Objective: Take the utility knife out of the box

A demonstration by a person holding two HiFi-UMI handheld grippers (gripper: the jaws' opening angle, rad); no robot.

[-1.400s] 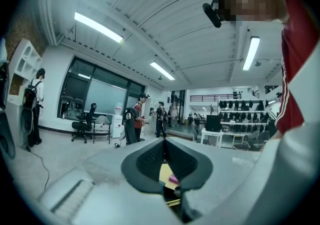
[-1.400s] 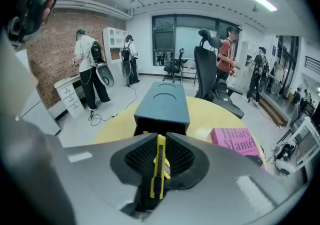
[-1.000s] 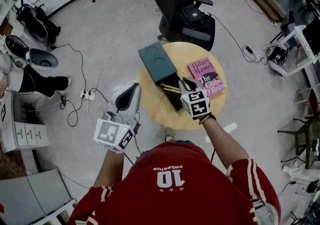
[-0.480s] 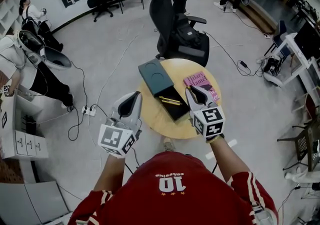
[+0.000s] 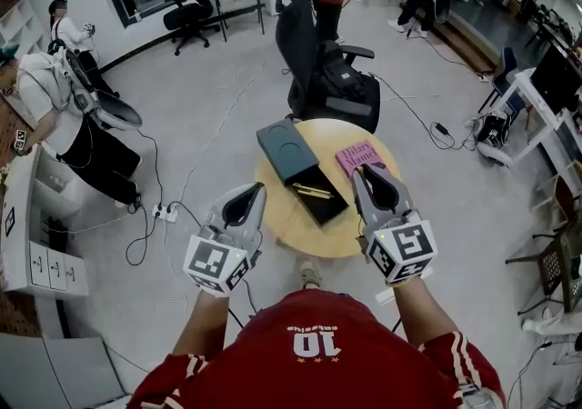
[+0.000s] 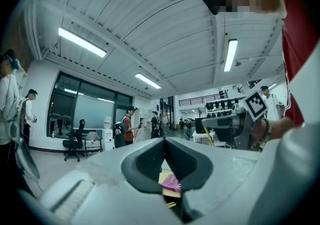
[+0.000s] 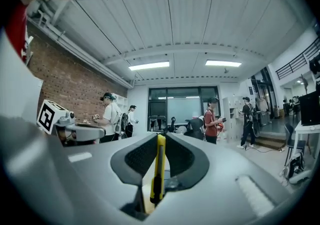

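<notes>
Holding the yellow utility knife (image 7: 159, 169) tight between its jaws, the right gripper (image 7: 161, 140) was over the edge of the table (image 5: 282, 227), out of the box (image 5: 329, 209), the knife maybe pointing ahead along the jaws.

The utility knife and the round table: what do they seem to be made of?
The utility knife looks like plastic: smooth, bright yellow body. The round table seems wood or laminate: matte, pale tan top, grain too small to see.

Near the open box (image 5: 320, 203), the round surface (image 5: 296, 233) lies free on the near side. The lid (image 5: 286, 148) blocks its far-left side, a pink book (image 5: 350, 158) its right, and an office chair (image 5: 318, 62) stands beyond.
</notes>
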